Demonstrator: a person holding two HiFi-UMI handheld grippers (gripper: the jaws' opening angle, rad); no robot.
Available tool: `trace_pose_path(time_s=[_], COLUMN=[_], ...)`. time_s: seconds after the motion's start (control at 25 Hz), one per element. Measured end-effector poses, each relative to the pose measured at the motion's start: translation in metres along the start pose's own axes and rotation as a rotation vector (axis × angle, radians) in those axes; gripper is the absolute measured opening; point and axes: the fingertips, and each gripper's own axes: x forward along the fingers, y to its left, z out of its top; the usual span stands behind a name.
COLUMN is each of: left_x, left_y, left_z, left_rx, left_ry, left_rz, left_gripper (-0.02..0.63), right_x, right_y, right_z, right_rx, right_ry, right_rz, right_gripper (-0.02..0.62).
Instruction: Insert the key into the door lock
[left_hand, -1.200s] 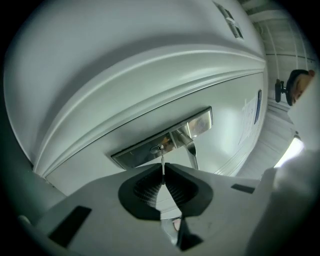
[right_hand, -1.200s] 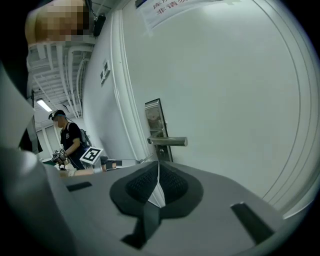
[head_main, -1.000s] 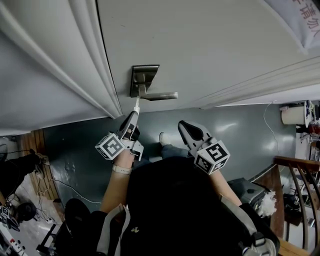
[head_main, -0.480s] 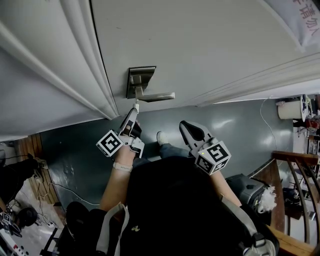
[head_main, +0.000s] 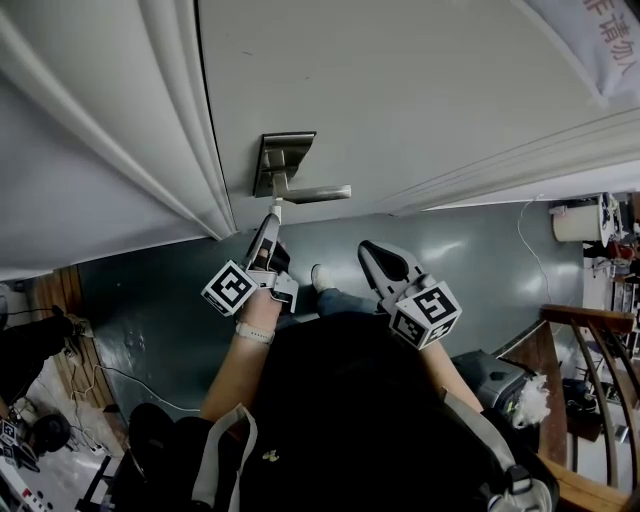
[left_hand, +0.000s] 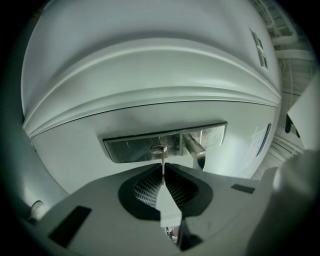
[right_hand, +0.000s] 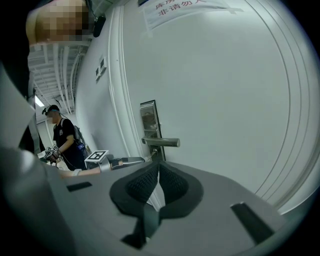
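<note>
Key in left tool, tip at door lock, forearm outstretched.

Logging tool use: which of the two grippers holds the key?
The left gripper: its jaws pinch the key at the lock; the right gripper is shut and empty.

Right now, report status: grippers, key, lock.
Left gripper shut on key. Key tip at keyhole, depth unclear. Right gripper shut, empty, off the door. Lever handle beside, not blocking.
</note>
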Motion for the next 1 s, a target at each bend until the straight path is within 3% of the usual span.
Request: trace_pose_path(time_s=[0.16, 0.6, 1.0], left_x=[0.001, -0.001, -0.004], left_y=[0.0, -0.004, -0.004], left_z=[-0.003, -0.002, 0.0], left_rx=[-0.009, 0.074, 0.066], left_ry=[-0.033, -0.102, -0.147], left_rz=[0.01, 0.084, 0.077], left_gripper=[0.028, 0.028, 0.026], right_x=[0.001, 0.002, 0.003], right_y=[0.002, -0.006, -0.009], right_z=[0.001, -0.002, -0.002], right_rx=[0.009, 0.014, 0.021], right_ry=[-0.005, 0.005, 0.006], right_rz=[0.009, 0.01, 0.014], right_gripper=[0.017, 0.017, 0.017])
